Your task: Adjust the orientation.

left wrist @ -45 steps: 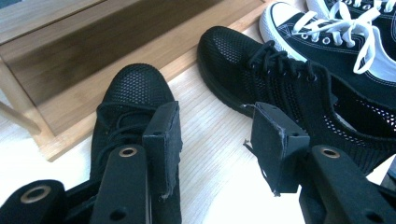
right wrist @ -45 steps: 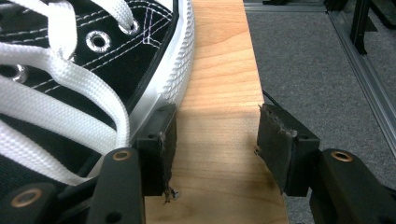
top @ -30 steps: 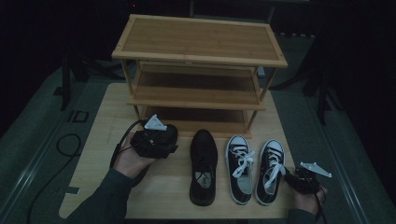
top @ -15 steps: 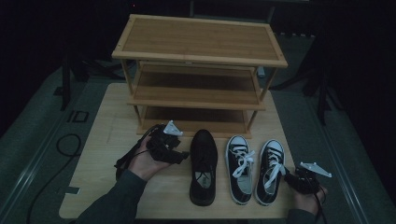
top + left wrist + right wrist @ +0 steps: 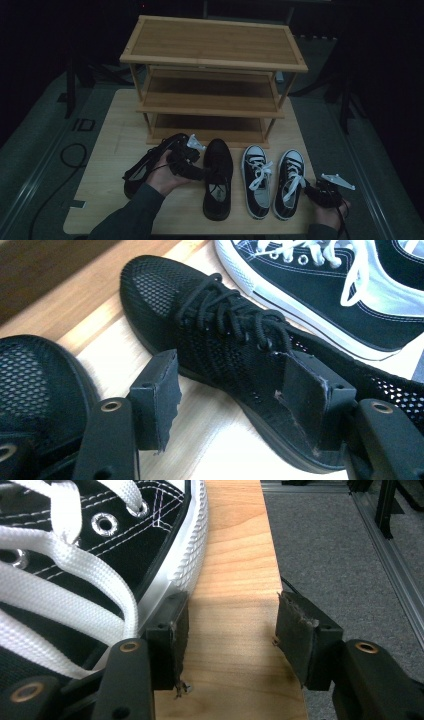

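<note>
Jaws of the left gripper point(image 5: 225, 400) stand apart in the left gripper view, nothing clamped between them. One jaw sits over bare table point(image 5: 210, 440); the other lies against the flank of a black mesh lace-up shoe point(image 5: 225, 335), whether touching it I cannot tell. That shoe runs diagonally between the jaws, toe toward the upper left. A second black mesh shoe point(image 5: 35, 375) shows at the left edge, near the first but apart from it. A black-and-white canvas sneaker point(image 5: 340, 290) lies just beyond, top right.

Right gripper view: jaws of the right gripper point(image 5: 227, 635) are spread, holding nothing, over the bare wooden table point(image 5: 235, 555) near its edge. The left-hand jaw is just beside the white rubber sole of a canvas sneaker point(image 5: 100, 540); contact not resolvable. Grey floor point(image 5: 340, 555) lies past the table edge.

High view: left gripper point(image 5: 192, 162) is held low between a black shoe point(image 5: 150, 162) lying at an angle and a black shoe point(image 5: 218, 177) set straight, toe toward the wooden shoe rack point(image 5: 212, 75). Right of these stand two canvas sneakers point(image 5: 257, 180) point(image 5: 290, 182), side by side. Right gripper point(image 5: 317, 192) rests at the table's near right corner, just beside the outer sneaker. Rack shelves carry no shoes.
</note>
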Tool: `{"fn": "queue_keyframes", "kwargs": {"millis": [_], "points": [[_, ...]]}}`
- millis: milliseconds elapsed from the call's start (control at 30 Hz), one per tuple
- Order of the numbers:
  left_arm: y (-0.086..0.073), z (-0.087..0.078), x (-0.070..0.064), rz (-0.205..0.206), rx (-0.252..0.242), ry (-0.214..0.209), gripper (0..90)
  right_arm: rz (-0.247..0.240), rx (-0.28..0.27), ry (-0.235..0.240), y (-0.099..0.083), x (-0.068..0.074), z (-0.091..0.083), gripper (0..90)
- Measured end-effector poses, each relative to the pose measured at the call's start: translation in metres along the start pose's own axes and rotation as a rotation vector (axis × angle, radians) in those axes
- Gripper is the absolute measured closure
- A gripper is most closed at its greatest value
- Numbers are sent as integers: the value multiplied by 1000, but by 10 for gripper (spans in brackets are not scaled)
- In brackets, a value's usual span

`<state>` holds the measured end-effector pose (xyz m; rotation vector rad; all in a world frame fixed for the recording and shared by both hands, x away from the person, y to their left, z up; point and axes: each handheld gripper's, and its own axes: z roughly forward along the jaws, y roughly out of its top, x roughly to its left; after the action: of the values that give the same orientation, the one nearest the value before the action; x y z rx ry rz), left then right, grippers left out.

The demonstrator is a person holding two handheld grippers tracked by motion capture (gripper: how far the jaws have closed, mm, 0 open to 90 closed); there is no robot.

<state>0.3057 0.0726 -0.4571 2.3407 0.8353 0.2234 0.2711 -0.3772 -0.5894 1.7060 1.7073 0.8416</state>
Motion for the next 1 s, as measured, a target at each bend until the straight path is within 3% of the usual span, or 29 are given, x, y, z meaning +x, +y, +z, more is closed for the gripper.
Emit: {"fn": "queue_keyframes", "kwargs": {"millis": [1000], "points": [[7,33,-19,24,65,-24,379,2,0,0,0,0,0,466]]}}
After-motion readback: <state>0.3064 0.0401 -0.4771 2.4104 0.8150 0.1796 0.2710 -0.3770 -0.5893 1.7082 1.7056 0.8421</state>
